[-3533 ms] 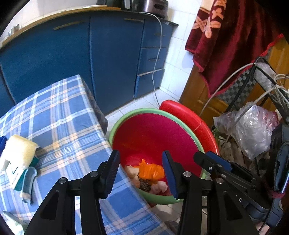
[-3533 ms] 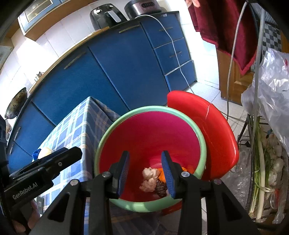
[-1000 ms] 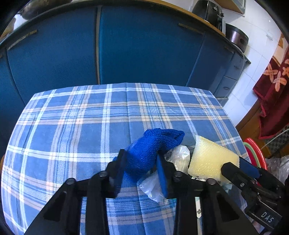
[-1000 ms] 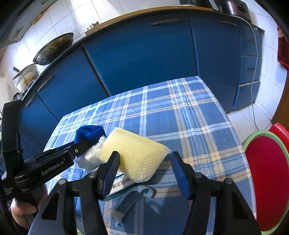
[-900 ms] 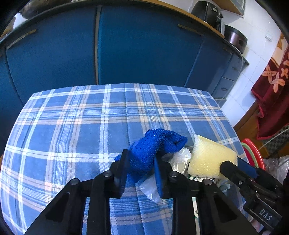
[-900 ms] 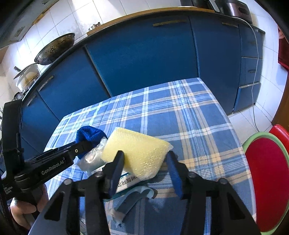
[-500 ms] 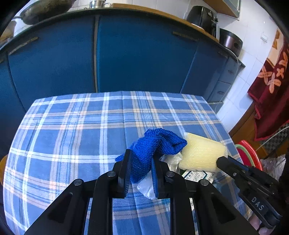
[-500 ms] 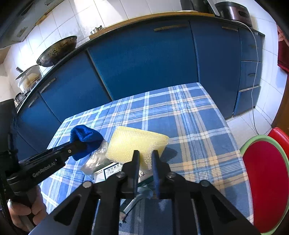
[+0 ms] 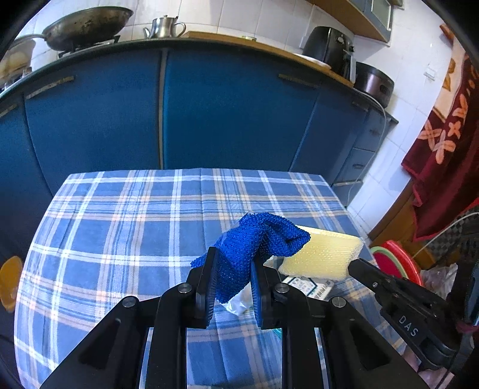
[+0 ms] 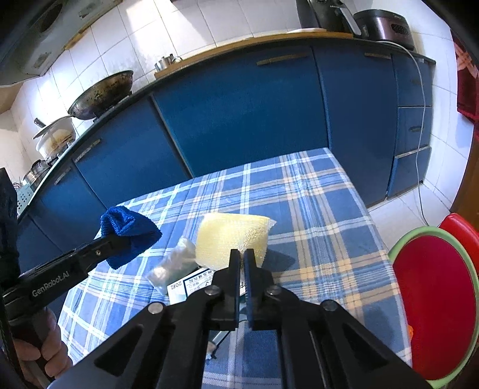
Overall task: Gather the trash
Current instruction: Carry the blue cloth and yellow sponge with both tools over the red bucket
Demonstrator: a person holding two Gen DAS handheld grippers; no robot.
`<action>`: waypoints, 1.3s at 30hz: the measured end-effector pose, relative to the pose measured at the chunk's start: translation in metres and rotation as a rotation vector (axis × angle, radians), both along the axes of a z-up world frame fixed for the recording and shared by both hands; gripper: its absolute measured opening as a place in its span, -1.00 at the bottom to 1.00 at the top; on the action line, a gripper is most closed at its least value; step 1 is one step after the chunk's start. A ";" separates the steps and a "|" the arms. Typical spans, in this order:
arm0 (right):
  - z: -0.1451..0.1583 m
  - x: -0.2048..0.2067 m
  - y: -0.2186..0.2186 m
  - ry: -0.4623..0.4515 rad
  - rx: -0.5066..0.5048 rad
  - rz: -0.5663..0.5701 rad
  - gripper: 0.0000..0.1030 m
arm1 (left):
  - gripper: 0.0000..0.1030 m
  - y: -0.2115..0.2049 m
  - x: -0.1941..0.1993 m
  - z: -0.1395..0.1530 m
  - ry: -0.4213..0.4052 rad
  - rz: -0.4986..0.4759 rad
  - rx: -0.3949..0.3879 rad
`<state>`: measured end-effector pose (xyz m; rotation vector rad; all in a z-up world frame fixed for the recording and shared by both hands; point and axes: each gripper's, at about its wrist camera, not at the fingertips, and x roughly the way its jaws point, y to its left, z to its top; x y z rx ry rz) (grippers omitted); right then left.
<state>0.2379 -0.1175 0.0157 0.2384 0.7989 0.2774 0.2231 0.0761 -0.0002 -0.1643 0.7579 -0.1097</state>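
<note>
A blue knitted cloth [image 9: 257, 239] hangs above the checked table, and my left gripper [image 9: 233, 263] is shut on its lower part. The right wrist view shows the same cloth [image 10: 128, 233] at the left gripper's tip [image 10: 119, 239]. A pale yellow bubble-wrap pad [image 10: 233, 236] is off the cloth with its shadow beneath. The jaws of my right gripper [image 10: 242, 257] are closing tight on its near edge, pads pressing it. A clear plastic wrapper [image 10: 173, 266] and a printed packet [image 10: 191, 284] lie on the table under both. The red bin [image 10: 434, 299] with a green rim stands off the table's right edge.
The blue-and-white checked tablecloth [image 9: 119, 224] covers the table. Blue kitchen cabinets [image 9: 227, 113] stand behind it, with a wok [image 9: 86, 27] and kettle on the counter. A dark red towel [image 9: 449, 143] hangs at the right. A hand [image 10: 45, 353] holds the left gripper's handle.
The right jaws went from wide around the yellow pad to pinched on its edge. Both grippers rose, and the blue cloth and the pad came up off the table.
</note>
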 end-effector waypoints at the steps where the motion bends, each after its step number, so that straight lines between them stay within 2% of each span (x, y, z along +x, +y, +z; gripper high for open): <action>1: 0.002 -0.002 -0.001 -0.007 0.000 -0.002 -0.92 | -0.61 -0.001 -0.003 0.003 -0.005 -0.001 -0.003; 17: 0.030 -0.039 -0.035 -0.070 0.031 -0.049 -0.92 | -0.61 -0.027 -0.035 0.025 -0.041 -0.040 -0.013; 39: 0.048 -0.089 -0.128 -0.111 0.049 -0.223 -0.92 | -0.61 -0.112 -0.056 0.036 -0.046 -0.183 0.007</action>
